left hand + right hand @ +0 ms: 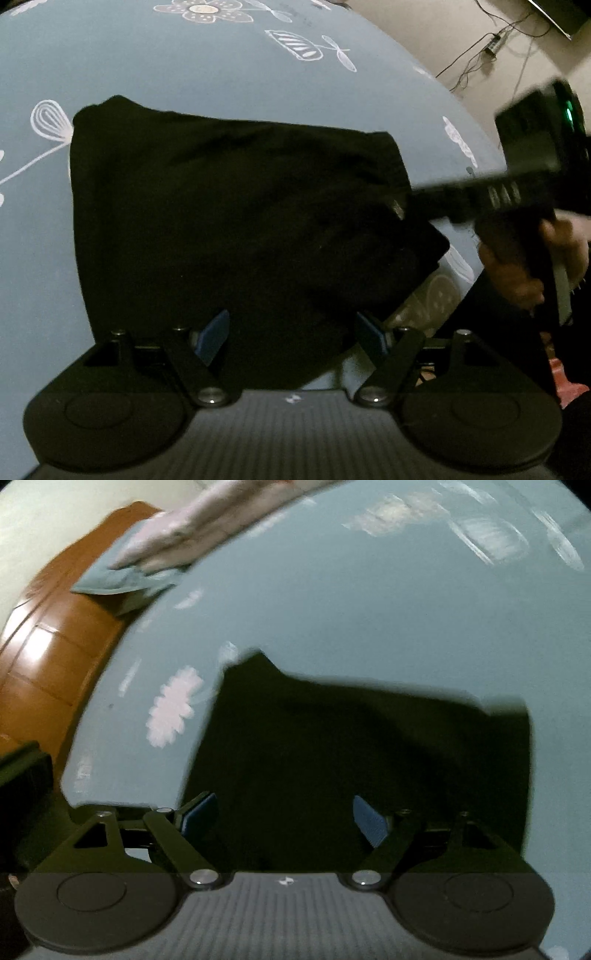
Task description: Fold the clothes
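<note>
One black garment (236, 221) folded flat on blue floral sheet (184, 66), left claw (291, 336) spread, right claw (284, 819) spread.

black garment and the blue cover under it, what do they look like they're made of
Black garment: soft matte fabric, probably a knit such as cotton jersey; it lies in limp folds with no sheen, though the weave is too dark to see.
Blue cover: thin smooth cloth, probably a printed sheet; it lies flat with white flower drawings and hangs loosely at one corner in the right wrist view.
</note>
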The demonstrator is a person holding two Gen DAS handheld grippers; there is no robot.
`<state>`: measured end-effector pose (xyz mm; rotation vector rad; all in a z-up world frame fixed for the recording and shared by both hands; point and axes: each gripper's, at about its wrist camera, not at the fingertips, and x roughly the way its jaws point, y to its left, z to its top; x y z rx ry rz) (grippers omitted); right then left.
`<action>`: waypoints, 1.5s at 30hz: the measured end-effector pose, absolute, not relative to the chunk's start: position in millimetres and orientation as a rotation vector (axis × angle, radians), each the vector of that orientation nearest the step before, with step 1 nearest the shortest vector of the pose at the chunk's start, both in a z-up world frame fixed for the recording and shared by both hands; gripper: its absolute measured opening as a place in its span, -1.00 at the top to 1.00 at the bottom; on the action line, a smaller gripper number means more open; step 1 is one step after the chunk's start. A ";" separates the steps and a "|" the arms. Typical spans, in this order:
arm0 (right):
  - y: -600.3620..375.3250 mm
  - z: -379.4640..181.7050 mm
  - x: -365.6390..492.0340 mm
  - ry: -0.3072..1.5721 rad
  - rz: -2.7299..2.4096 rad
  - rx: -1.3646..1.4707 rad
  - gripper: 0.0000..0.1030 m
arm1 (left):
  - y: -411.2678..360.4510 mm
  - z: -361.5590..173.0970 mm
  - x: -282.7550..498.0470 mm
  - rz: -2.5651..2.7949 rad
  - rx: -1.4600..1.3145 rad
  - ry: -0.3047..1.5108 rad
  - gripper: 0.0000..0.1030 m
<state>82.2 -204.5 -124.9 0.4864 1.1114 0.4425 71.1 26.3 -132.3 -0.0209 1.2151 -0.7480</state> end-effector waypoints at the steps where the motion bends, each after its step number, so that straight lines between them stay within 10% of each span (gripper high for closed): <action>1: -207.7 -127.4 73.6 1.109 0.436 0.498 -0.65 | 24.3 -133.5 69.7 -0.747 -0.026 1.212 -0.46; 45: -260.1 -109.4 19.0 1.043 0.313 0.477 -0.67 | -180.9 -141.8 156.5 -0.821 -0.035 1.181 -0.47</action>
